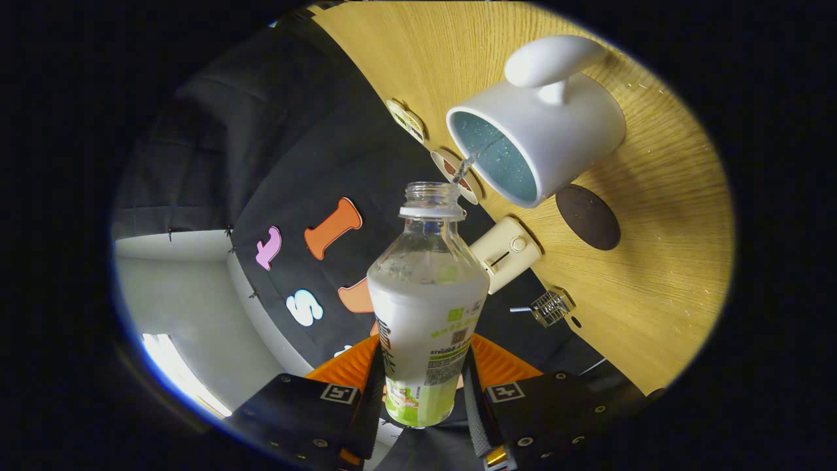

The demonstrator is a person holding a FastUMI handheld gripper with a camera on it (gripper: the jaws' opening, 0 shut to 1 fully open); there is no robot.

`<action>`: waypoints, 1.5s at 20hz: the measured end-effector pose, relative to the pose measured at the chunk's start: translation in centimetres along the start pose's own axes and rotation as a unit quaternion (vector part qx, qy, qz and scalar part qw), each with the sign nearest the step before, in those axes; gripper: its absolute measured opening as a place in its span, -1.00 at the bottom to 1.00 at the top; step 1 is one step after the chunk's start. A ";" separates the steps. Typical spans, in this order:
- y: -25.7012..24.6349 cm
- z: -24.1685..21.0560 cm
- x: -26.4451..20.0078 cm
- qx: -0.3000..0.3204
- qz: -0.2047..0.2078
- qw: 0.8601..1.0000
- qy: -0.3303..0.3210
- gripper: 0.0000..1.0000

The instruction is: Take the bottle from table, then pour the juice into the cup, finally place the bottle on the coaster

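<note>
Bottle (428, 288), clear plastic with a pale printed sleeve and no cap, sits pinched between the two fingers of the claw (425, 399), both pressing its lower body. Its long axis runs straight out ahead of the fingers and is tipped over, so the open neck points at the mouth of the white cup (556, 131) just beyond; a thin stream leaves the lip toward the speckled blue inside. The cup is smooth glazed ceramic with a thick rounded handle, standing on the wood-grain tabletop (654, 281). A dark round coaster (587, 217) lies flat just beside the cup, the likely place for setting the bottle down once pouring ends.
</note>
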State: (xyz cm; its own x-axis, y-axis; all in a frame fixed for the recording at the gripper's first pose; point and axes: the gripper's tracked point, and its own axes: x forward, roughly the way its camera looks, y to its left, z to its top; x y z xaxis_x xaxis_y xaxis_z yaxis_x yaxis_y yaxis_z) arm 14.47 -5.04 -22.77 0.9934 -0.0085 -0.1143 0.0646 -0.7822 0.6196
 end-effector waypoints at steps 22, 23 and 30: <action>-2.5 -1.2 0.3 -0.134 -0.058 0.989 0.005 0.13; -2.8 -1.2 0.2 -0.175 -0.070 0.982 0.011 0.13; -4.5 -0.7 0.0 -0.469 -0.127 0.871 0.073 0.14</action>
State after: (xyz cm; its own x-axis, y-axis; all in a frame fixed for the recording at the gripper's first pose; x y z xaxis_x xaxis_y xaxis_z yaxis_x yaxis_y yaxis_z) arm 14.27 -1.09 -25.04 0.9329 0.2242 -0.2819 0.2643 0.1057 0.9586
